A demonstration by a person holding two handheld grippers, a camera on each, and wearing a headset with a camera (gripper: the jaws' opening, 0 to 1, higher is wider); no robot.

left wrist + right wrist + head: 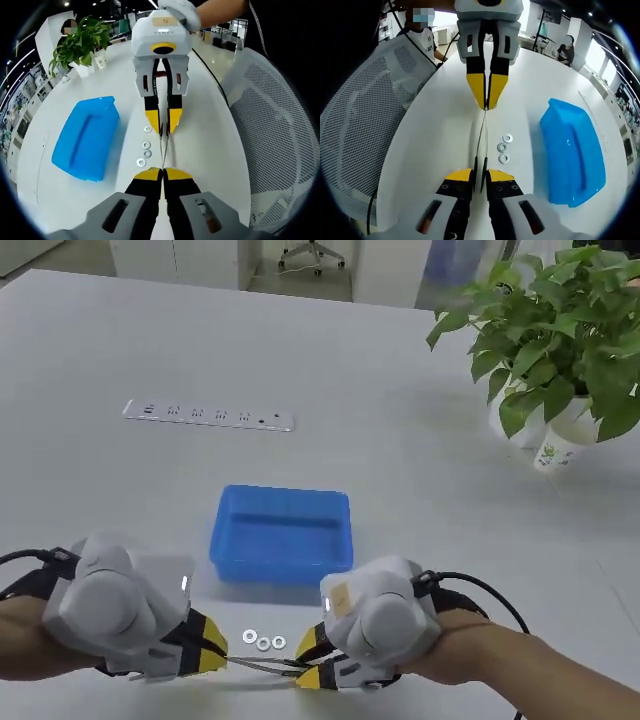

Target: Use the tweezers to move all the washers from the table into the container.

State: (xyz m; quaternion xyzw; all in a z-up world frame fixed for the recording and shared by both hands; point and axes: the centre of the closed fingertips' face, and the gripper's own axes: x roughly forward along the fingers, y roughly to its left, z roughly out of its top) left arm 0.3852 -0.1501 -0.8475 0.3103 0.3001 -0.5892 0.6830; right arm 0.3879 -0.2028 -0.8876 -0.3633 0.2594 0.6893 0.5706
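Note:
Three small metal washers [264, 642] lie in a short row on the white table [420, 500], just in front of the blue container [282, 532]. Thin metal tweezers [268, 667] span the gap between my two grippers, which face each other near the table's front edge. The left gripper [218, 650] is shut on one end of the tweezers [162, 150]. My right gripper [308, 658] is shut on the other end. The washers [146, 145] sit beside the tweezers, toward the container [85, 140]. In the right gripper view the washers [503, 148] lie between the tweezers [482, 145] and the container [572, 150].
A white power strip [208, 415] lies beyond the container. A potted plant [560, 350] stands at the far right. A mesh chair [270, 125] sits just past the table's near edge, close to the grippers. Bare table surrounds the container.

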